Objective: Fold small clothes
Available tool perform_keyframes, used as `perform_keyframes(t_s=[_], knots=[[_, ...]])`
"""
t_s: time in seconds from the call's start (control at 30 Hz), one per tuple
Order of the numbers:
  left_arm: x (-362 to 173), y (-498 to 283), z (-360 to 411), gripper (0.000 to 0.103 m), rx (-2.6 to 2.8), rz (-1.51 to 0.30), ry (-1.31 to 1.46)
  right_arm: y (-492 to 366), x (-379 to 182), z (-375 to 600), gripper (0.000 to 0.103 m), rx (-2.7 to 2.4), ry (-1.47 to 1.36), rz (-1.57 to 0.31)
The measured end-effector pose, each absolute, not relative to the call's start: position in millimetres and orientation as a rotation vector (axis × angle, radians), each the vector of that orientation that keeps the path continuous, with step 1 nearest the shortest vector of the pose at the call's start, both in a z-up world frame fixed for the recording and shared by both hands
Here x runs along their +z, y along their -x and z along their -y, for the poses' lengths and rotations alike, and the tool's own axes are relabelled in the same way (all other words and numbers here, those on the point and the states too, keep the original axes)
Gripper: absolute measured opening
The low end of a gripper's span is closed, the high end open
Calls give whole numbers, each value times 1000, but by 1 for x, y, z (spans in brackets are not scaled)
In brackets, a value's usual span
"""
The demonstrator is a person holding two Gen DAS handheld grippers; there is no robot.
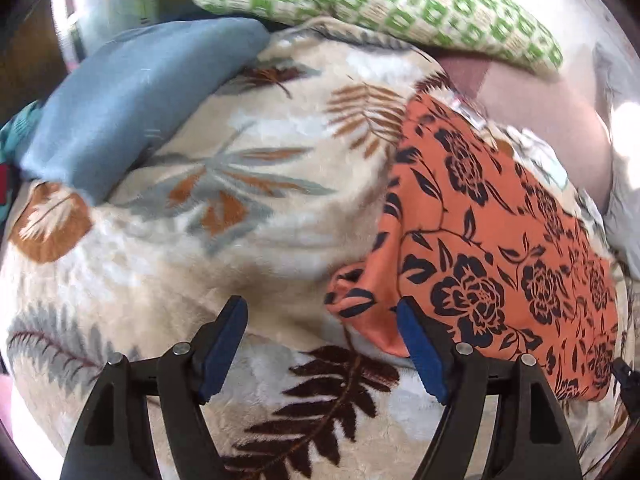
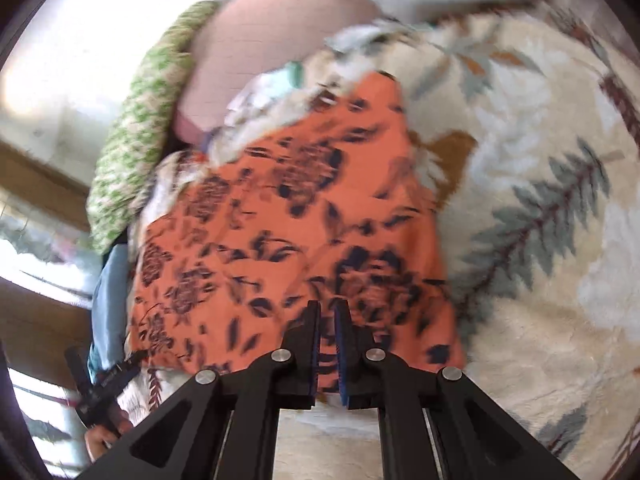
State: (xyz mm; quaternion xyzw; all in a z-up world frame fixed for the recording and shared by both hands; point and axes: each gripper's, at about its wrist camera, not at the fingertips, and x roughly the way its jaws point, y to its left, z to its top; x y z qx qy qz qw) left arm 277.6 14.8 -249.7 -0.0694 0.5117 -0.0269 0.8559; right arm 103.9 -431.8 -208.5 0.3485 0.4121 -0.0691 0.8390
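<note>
An orange garment with dark navy flowers [image 1: 492, 248] lies on a cream leaf-print blanket [image 1: 248, 240]. In the left wrist view it lies to the right, with a rumpled corner by my right-hand fingertip. My left gripper [image 1: 322, 312] is open and empty, just above the blanket. In the right wrist view the garment [image 2: 280, 232] fills the middle, blurred by motion. My right gripper [image 2: 327, 312] is shut on the garment's near edge. The left gripper [image 2: 104, 384] shows at the lower left of that view.
A green-and-cream patterned pillow [image 1: 380, 4] lies at the back of the bed, also seen in the right wrist view [image 2: 140, 128]. A folded blue cloth [image 1: 120, 104] lies at the left. A pink sheet [image 1: 552, 120] shows beyond the blanket.
</note>
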Motion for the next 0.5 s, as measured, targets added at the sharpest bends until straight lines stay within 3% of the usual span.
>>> perform_keyframes(t_s=[0.2,0.5], knots=[[-256,-256,-35,79,-73,-1127,405,-118,-206,402,9,-41,-702,-858],[-264,-283,-7,85,-89,-1088,406,-136,-223,375,9,-22,-618,-938]])
